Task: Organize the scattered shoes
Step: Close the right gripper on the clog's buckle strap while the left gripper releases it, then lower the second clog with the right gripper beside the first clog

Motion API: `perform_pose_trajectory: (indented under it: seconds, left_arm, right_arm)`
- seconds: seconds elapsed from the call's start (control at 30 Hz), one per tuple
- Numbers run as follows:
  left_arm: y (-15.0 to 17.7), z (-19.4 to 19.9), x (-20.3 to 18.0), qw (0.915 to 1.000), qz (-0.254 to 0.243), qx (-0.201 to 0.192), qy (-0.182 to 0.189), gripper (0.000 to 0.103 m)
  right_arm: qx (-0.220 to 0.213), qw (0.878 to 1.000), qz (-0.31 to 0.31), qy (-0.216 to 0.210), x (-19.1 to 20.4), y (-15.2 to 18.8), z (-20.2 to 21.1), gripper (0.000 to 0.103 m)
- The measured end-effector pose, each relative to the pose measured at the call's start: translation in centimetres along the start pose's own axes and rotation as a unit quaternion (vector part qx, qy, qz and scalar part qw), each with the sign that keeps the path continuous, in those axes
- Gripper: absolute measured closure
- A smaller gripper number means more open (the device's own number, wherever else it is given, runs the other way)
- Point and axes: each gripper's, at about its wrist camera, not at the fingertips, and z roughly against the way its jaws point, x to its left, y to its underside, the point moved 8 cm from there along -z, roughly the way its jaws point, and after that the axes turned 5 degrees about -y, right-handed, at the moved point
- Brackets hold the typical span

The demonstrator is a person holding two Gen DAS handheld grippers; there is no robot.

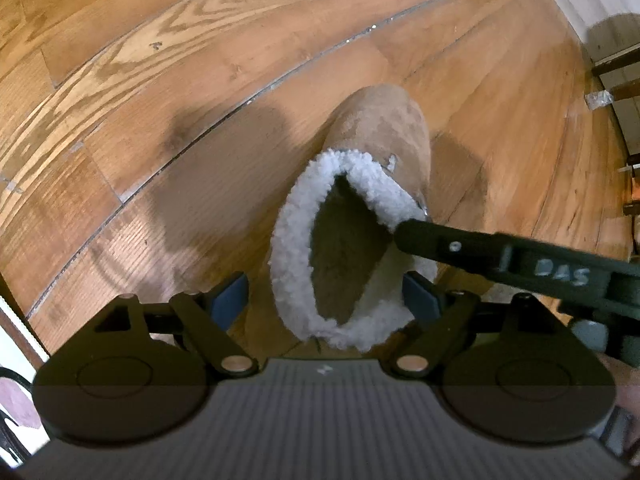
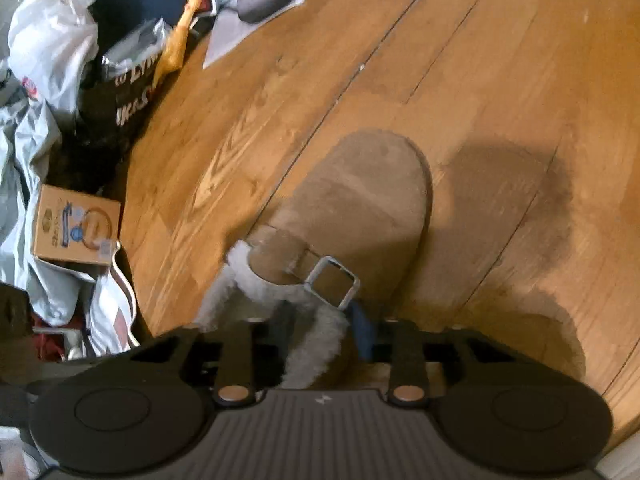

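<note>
Item: one tan suede clog (image 1: 380,128), fleece-lined, with a strap and metal buckle (image 2: 332,282); toe pointing away from us over the wood floor (image 1: 160,80), its shadow cast apart from it on the boards, so we judge it lifted clear rather than resting. Right gripper (image 2: 320,328): closed down on the fleece collar at the buckle side, one finger inside the opening and one outside, pinching the wall so the clog hangs heel-up from a firm edge; we see that same finger reach across the collar in the left view. Left gripper (image 1: 326,296): wide open, pads either side of the heel end, holding nothing that we can see; we judge it placed to steady or receive. Clutter of bags (image 2: 48,40) and a box (image 2: 76,226) lies well off to one side; no second shoe or rack in view, so how far the tidying stands we cannot tell.
</note>
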Motion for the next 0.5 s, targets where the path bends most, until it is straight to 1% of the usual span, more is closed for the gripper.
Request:
perform_pose_trajectory:
  seconds: [0.07, 0.13, 0.17, 0.27, 0.33, 0.37, 0.43, 0.5]
  left_arm:
    - [0.1, 0.3, 0.4, 1.0, 0.0, 0.0, 0.001, 0.013]
    - [0.4, 0.8, 0.8, 0.9997, 0.009, 0.01, 0.019, 0.013]
    - [0.8, 0.9, 0.9, 0.9994, 0.011, 0.018, 0.026, 0.013]
    - [1.6, 1.5, 1.0, 0.9987, 0.009, 0.033, 0.037, 0.013]
    - [2.1, 2.0, 0.8, 0.998, 0.005, 0.038, 0.049, 0.013]
    - [2.5, 2.4, 0.7, 0.9974, 0.006, 0.043, 0.057, 0.013]
    - [3.2, 3.0, 0.9, 0.997, 0.004, 0.048, 0.061, 0.013]
    - [4.1, 3.7, 1.2, 0.9973, -0.001, 0.051, 0.053, 0.01]
  right_arm:
    - [-0.001, 1.0, 0.018, -0.01, 0.2, -0.1, 0.0, 0.094]
    - [-0.001, 0.999, 0.036, -0.02, 0.5, -0.3, 0.0, 0.096]
    - [-0.005, 0.999, 0.047, -0.026, 0.8, -0.5, 0.3, 0.102]
    - [-0.027, 0.996, 0.078, -0.04, 1.9, -1.5, 2.3, 0.103]
    - [-0.025, 0.996, 0.078, -0.026, 1.9, -2.1, 3.0, 0.103]
    - [-0.019, 0.997, 0.07, -0.018, 1.6, -2.1, 3.1, 0.099]
    - [-0.007, 0.999, 0.029, -0.026, 0.9, -1.5, 3.0, 0.086]
    - [0.012, 0.999, 0.0, -0.037, 0.6, -0.5, 2.3, 0.053]
